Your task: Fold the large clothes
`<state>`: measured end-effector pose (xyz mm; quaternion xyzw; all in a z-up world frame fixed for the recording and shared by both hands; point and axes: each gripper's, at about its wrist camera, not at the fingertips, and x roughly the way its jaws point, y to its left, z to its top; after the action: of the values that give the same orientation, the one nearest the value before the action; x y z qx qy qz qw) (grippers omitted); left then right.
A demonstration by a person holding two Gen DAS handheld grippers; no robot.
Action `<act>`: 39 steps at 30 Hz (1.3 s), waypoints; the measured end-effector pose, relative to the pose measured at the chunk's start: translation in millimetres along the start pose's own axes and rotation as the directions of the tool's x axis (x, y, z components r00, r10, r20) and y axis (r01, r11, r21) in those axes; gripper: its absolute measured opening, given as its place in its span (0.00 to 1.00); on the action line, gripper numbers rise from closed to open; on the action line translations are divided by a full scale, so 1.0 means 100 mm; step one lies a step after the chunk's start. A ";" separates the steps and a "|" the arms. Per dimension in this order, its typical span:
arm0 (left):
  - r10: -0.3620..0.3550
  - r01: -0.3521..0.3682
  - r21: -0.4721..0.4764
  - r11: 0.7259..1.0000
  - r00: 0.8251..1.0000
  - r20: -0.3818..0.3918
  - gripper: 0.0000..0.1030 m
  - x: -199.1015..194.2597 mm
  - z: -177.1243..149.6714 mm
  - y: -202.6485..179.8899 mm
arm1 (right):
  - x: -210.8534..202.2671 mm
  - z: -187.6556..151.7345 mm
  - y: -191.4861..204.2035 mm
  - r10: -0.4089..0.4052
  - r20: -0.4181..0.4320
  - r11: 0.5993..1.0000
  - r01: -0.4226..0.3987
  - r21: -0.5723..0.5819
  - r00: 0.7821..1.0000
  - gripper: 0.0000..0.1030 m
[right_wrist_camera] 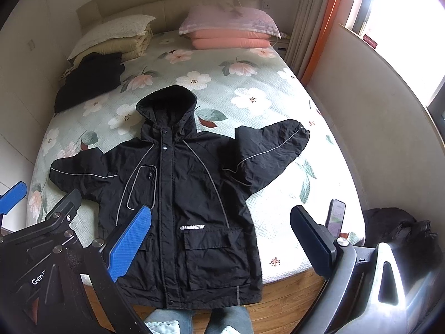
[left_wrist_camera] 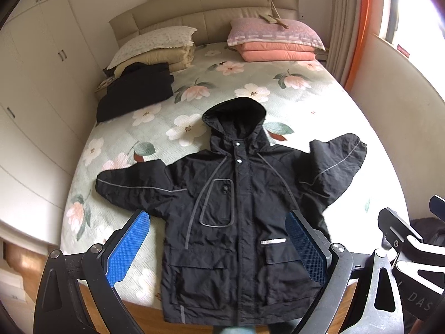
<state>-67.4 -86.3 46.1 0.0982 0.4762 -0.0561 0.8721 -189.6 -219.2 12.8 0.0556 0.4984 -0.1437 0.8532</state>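
A black hooded jacket (left_wrist_camera: 236,222) with grey piping lies face up, spread flat on the floral bed (left_wrist_camera: 250,89), hood toward the headboard, both sleeves out to the sides, hem over the near edge. It also shows in the right wrist view (right_wrist_camera: 189,194). My left gripper (left_wrist_camera: 219,239) is open and empty, held above the jacket's lower body. My right gripper (right_wrist_camera: 222,231) is open and empty, above the jacket's lower right side. The right gripper's body shows at the right edge of the left wrist view (left_wrist_camera: 403,236).
A folded black garment (left_wrist_camera: 136,91) lies at the bed's far left beside stacked pillows and quilts (left_wrist_camera: 155,47). Pink bedding (left_wrist_camera: 278,44) sits at the headboard. A phone (right_wrist_camera: 336,217) stands near the bed's right edge. A wall and window are on the right, wardrobes on the left.
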 end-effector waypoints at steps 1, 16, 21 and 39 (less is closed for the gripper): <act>0.001 -0.001 -0.003 1.000 1.000 0.000 0.96 -0.04 -0.03 -0.09 | -0.02 -0.02 -0.09 -0.004 0.006 1.000 0.004 -0.004 1.000 0.98; 0.058 -0.060 -0.046 0.997 0.997 -0.047 0.96 -0.28 -0.39 -1.00 | 0.00 -0.16 -1.13 -0.004 0.005 1.000 0.004 -0.011 1.000 0.98; 0.052 -0.054 -0.043 0.998 0.997 -0.056 0.96 -0.19 -0.35 -0.96 | 0.09 -0.14 -1.15 -0.015 -0.009 1.000 0.015 0.008 1.000 0.98; -0.045 0.043 -0.027 0.999 0.997 -0.069 0.96 0.39 0.10 -0.64 | 0.49 0.17 -0.68 -0.025 -0.031 1.000 0.025 0.000 0.999 0.98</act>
<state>-50.1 -150.9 11.5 0.0783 0.5091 -0.0656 0.8546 -173.7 -296.9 -17.8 0.0518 0.5121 -0.1534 0.8435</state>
